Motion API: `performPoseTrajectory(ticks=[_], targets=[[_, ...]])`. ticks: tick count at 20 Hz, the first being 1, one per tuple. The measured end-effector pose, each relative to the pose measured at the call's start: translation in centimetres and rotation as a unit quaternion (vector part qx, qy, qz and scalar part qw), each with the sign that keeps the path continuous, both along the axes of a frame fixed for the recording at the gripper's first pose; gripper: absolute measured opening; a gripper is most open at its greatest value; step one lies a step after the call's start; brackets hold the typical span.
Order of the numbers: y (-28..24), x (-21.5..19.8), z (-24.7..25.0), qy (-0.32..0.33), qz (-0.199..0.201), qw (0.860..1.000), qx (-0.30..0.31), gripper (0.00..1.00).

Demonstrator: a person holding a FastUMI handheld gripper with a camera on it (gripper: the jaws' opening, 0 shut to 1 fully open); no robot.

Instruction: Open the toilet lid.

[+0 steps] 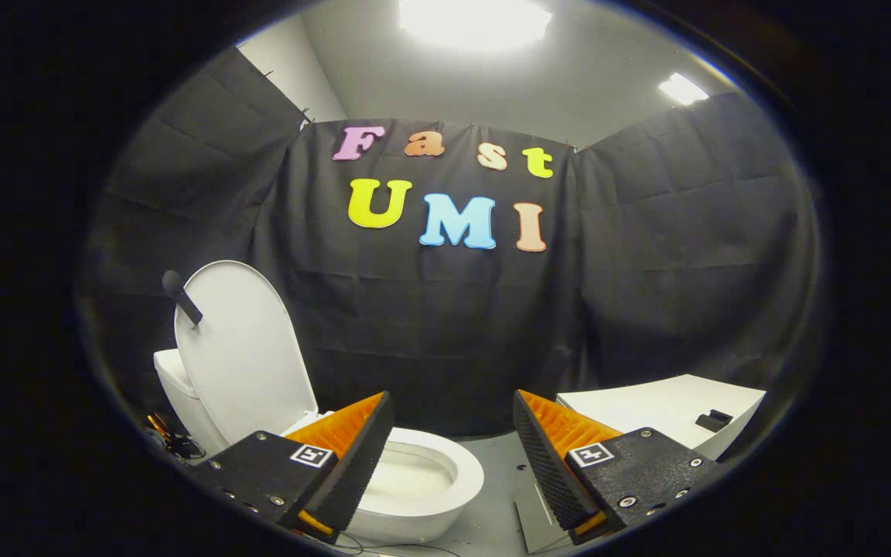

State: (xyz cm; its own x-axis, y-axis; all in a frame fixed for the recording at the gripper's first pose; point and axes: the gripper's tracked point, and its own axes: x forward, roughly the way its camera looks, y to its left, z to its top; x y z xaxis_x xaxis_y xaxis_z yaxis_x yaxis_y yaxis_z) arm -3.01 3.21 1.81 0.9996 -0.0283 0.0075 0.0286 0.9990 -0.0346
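A white toilet [422, 480] stands on the floor just beyond my left finger. Its lid [244, 348] is raised upright, leaning back toward the tank [175, 387], and a dark handle [181, 298] sticks out from the lid's upper left edge. The seat rim and bowl lie uncovered. My gripper [452, 433] is open, its two fingers spread wide with nothing between them. It hovers in front of the toilet and a little to the right of the bowl, not touching it.
A low white box [662, 410] with a small dark part on top sits on the floor beyond my right finger. Black cloth walls close the booth behind and on both sides. Some cables [171, 441] lie beside the toilet's base.
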Motion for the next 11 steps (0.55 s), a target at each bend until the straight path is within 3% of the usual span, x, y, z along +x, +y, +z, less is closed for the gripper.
performPoseTrajectory(ticks=[11], targets=[[-0.37,0.11,-0.29,0.007,-0.004,1.0,0.016,0.95]])
